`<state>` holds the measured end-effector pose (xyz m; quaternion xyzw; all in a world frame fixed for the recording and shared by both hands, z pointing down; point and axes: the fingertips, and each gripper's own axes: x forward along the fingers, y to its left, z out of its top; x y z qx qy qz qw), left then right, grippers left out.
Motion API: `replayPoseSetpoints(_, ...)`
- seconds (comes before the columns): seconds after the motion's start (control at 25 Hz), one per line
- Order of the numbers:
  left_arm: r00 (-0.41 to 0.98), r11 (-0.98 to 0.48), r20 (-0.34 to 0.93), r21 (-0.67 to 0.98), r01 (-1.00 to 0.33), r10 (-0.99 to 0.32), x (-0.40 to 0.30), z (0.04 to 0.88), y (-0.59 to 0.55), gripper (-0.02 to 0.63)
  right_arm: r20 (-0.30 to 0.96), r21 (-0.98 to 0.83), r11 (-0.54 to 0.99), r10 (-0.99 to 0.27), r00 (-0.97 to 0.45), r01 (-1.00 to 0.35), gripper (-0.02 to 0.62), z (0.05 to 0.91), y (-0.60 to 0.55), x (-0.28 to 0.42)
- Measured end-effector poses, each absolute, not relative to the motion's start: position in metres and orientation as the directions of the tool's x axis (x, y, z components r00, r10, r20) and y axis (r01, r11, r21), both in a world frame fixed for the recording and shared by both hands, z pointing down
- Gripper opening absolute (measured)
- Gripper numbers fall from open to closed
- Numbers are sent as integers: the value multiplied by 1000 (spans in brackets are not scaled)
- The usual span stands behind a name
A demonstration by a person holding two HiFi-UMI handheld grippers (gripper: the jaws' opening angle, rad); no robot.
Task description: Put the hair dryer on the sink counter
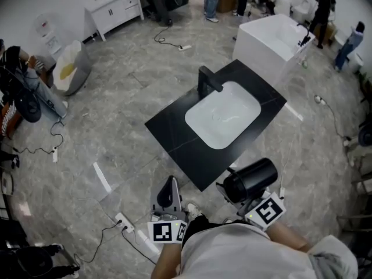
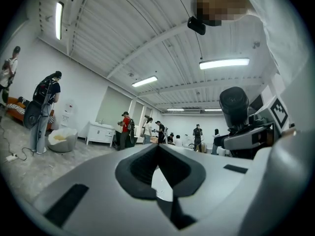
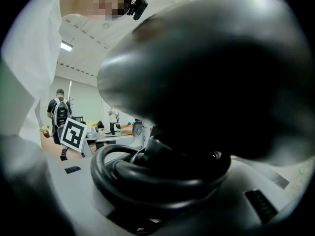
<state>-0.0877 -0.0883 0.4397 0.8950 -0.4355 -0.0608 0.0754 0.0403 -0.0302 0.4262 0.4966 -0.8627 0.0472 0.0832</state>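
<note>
**Half done: the hair dryer is in the grip, but not on the counter**

Only the right gripper (image 1: 237, 194) carries something. Its jaws are clamped on the black hair dryer (image 1: 251, 179), which shows at the lower right of centre in the head view. In the right gripper view the dryer body fills most of the frame, and its coiled cord (image 3: 147, 181) lies bunched low between the jaws. The left gripper (image 1: 170, 182) is at the lower centre of the head view. Its jaws are together and nothing is between them.

The sink counter (image 1: 174, 138) is a black slab in the middle of the head view, with a white basin (image 1: 224, 121) and a dark faucet (image 1: 208, 81) at its upper side. The dryer is near the lower corner of the counter, and it does not appear to touch it.

By my judgement, the picking up is done. What is left is to bring the dryer over a bare black part of the counter, beside the basin and not into it, to set it down, and to open the jaws. The loose cord could slide off the edge.
</note>
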Motion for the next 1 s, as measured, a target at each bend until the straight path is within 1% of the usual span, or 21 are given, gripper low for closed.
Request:
replayPoseSetpoints(0.44, 660, -656, -67, 224, -721, -748, -109, 445, -139, 2, 228, -7, 446, -870, -436, -895, 218, 430, -68, 15)
replayPoseSetpoints(0.72, 657, -648, -54, 242, -722, -752, -118, 449, -140, 2, 245, -22, 449, -864, -441, -893, 216, 432, -77, 7)
replayPoseSetpoints(1.0, 628, -620, -41, 217, -754, -777, -122, 447, -142, 2, 231, -48, 480, -848, -477, -876, 216, 436, -89, 12)
